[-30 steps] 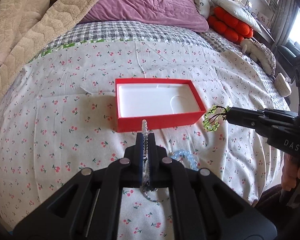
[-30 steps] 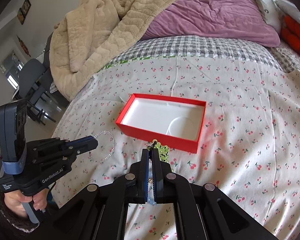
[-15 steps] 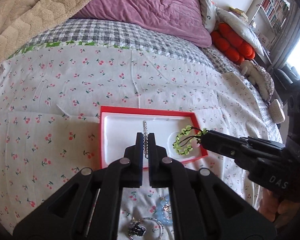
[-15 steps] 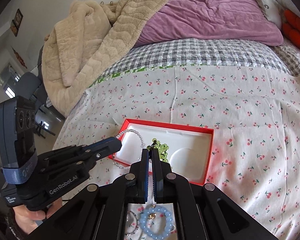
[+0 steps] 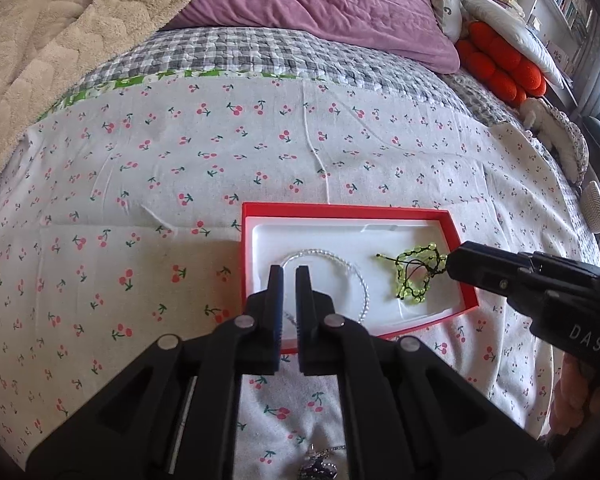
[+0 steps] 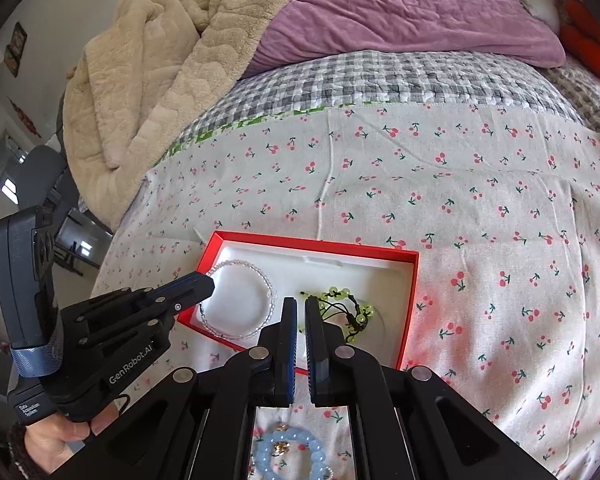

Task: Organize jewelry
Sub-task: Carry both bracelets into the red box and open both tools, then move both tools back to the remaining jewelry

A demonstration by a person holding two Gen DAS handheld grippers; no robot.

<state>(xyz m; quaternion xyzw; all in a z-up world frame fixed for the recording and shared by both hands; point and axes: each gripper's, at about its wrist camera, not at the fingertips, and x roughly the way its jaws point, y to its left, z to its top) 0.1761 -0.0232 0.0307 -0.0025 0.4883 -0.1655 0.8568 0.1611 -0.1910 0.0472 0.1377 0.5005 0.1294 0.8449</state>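
Observation:
A red box (image 5: 340, 210) with a white liner lies on the cherry-print bedspread; it also shows in the right wrist view (image 6: 410, 300). A clear bead bracelet (image 5: 352, 270) lies in its left part, seen too from the right wrist (image 6: 266, 280). A green bead bracelet (image 5: 414, 276) lies in its right part (image 6: 350, 312). My left gripper (image 5: 289, 270) is slightly open and empty over the box's near left edge. My right gripper (image 6: 299, 302) is slightly open and empty just above the green bracelet.
A light blue bead bracelet (image 6: 290, 454) and a dark metal piece (image 5: 318, 466) lie on the bedspread near me. A beige blanket (image 6: 160, 60), a purple duvet (image 6: 400, 12) and orange cushions (image 5: 500, 66) lie at the back.
Both grippers came down over the box and opened. The clear bracelet left my left gripper and the green one left my right gripper; both now lie in the box.

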